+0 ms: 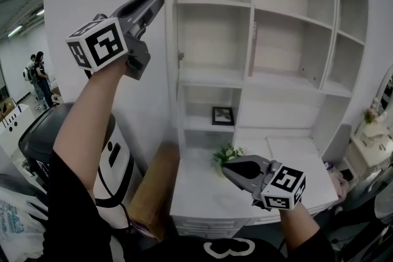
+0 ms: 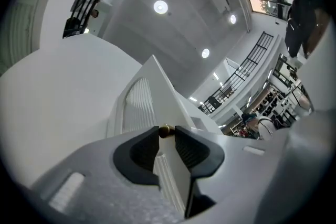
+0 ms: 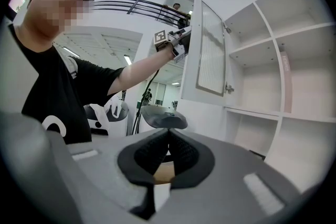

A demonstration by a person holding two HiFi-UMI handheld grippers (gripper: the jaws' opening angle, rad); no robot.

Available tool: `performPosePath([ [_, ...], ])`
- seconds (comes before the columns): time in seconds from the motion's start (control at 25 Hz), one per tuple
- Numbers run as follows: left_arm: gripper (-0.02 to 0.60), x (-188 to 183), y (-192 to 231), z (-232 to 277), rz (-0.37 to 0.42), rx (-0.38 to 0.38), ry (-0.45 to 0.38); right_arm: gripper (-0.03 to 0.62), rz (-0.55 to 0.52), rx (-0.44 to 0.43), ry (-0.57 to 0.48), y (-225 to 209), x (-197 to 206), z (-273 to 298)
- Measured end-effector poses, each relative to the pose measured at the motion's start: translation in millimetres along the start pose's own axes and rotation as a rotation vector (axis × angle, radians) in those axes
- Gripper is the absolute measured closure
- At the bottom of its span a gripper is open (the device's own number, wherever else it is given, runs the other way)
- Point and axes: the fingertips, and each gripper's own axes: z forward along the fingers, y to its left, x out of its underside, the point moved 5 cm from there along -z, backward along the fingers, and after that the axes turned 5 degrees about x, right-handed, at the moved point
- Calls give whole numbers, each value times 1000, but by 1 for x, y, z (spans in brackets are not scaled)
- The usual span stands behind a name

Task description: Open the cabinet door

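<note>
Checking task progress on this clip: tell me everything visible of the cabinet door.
The cabinet door is white, looks like painted wood, with a ribbed inset panel. It stands swung wide open, upright, hung on two hinges at the left side of the cabinet. A small brass-coloured knob sits at its free edge; the left gripper is closed on that knob. Nothing else touches it.

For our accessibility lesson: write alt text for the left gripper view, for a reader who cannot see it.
The left hand-held gripper clamps the edge of a white cabinet door, a small brass knob at its tips. Ceiling lights shine above.
</note>
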Motion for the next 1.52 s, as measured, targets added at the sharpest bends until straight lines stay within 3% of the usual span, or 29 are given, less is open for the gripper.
performPosePath([
  [0.24,494,-2,23,-29,-74,-56,-45,600,35,35,-37,-4,-3,-4],
  [0.72,538,1,26,-47,-68,-83,1,600,78,1,-49,11,9,7],
  [1.12,555,0,-33,-105,-41,-114,104,600,76,-33,-27,11,2,6],
  [1.32,572,36,-98,-138,-133,-81,216,600,132,-13,-58,2,1,-12],
  [1.4,572,65,-130,-146,-227,-72,247,600,154,-5,-61,0,1,-22],
  [1.52,574,114,-189,-151,-428,-34,317,600,166,2,-59,3,1,-41],
])
